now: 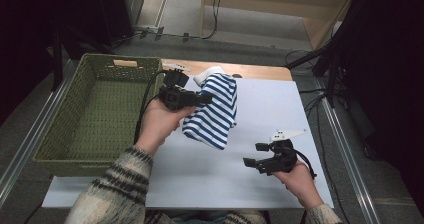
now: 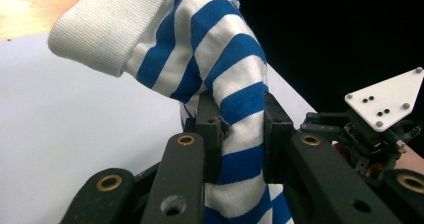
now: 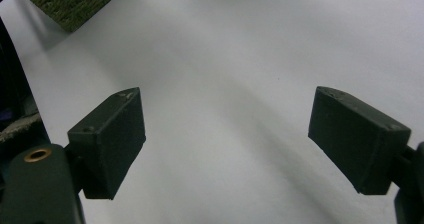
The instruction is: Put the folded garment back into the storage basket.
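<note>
Gripping item: left tool [image 1: 204, 99], jaws closed down on a bunched fold of a blue-and-white striped sock [image 1: 216, 111]. In the left gripper view the two black pads [image 2: 208, 134] press the fabric from either side, the cloth filling the narrow gap between them. The sock's white ribbed cuff [image 2: 95, 39] sits at the upper left of that frame, above the pinch point.

Sock, position: held up off the counter [image 1: 260, 114], at centre frame in the high view, its lower part hanging toward the white sheet; whether the bottom edge touches the sheet cannot be told.

Left hand [image 1: 160, 124]: wrapped around the tool body, forearm in a striped knitted sleeve [image 1: 117, 189] entering from lower left, tool pointing toward the right of the frame.

Right tool [image 1: 256, 155]: jaws spread wide apart, nothing between them; the right gripper view shows bare white sheet between the two pads [image 3: 112, 139]. Lower right of the high view, well apart from the sock.

Right hand [image 1: 299, 179]: low over the counter, tool pointing left.

Woven green basket [image 1: 70, 134]: left of frame, just beside the left hand.
</note>
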Tool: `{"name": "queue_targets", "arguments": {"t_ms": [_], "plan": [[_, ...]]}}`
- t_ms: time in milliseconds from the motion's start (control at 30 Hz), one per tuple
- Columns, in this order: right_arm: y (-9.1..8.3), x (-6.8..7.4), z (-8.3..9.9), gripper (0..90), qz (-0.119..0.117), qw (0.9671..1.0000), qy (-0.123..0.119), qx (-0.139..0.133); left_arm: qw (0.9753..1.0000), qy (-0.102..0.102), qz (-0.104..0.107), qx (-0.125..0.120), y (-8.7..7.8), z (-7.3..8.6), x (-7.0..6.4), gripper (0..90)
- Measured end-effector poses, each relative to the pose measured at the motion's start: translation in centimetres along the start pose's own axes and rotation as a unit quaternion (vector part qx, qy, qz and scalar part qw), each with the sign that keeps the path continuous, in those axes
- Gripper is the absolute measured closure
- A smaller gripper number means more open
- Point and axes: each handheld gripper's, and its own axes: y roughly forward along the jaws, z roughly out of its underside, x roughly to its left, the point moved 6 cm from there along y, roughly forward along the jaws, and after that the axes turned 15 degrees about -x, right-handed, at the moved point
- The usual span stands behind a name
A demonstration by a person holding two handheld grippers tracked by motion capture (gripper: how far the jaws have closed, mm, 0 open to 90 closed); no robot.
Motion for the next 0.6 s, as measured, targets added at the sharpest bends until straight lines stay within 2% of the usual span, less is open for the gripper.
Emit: {"name": "queue_targets", "arguments": {"t_ms": [600], "plan": [[0.1,0.0,0.1,13.2,0.0,1.0,0.0,0.002,0.9999,0.0,-0.011,-0.001,-2.0,-0.8,1.7,76.6]]}}
